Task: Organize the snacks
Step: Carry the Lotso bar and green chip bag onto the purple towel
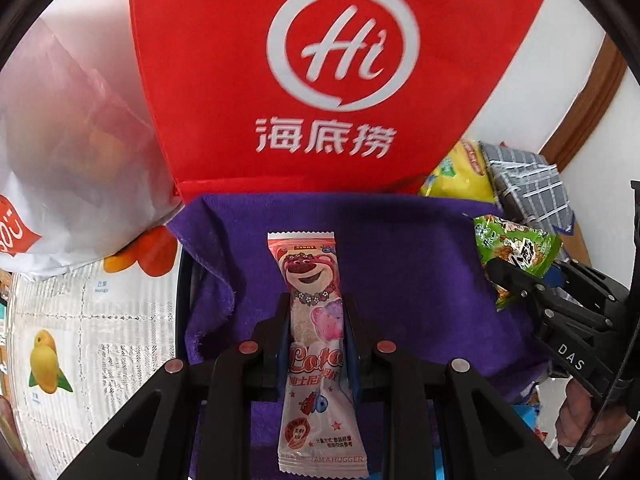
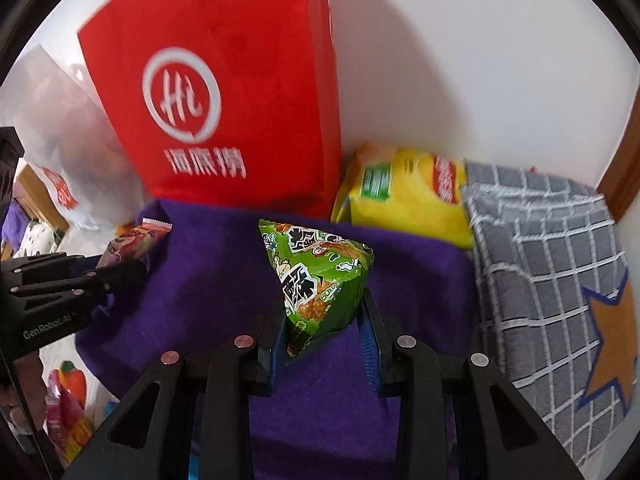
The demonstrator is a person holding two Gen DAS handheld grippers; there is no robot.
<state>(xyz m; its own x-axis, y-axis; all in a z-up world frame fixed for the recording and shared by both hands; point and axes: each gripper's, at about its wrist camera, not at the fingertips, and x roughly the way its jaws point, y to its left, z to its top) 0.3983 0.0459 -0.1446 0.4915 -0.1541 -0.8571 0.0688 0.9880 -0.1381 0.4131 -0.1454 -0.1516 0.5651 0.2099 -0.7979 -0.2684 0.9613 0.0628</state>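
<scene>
Left wrist view shows my left gripper [image 1: 316, 332] clamped on a pink snack bar [image 1: 312, 320] with a bear, reading "Lotso" and "I AM A HUGGER", held over a purple cloth [image 1: 400, 272]; behind stands a red bag [image 1: 340, 80] with a white "Hi" logo and Chinese characters; my right gripper [image 2: 324, 328] pinches a green triangular snack packet [image 2: 316, 280] above that cloth; a yellow packet [image 2: 404, 196] lies beside a grey checked cloth [image 2: 540, 260]; I read "DAS" and "GenRobot.AI" on the gripper bodies

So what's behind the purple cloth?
Behind the purple cloth stands a red bag, with a yellow packet lying at its right. The packet's far end is covered by a grey checked cloth.
</scene>
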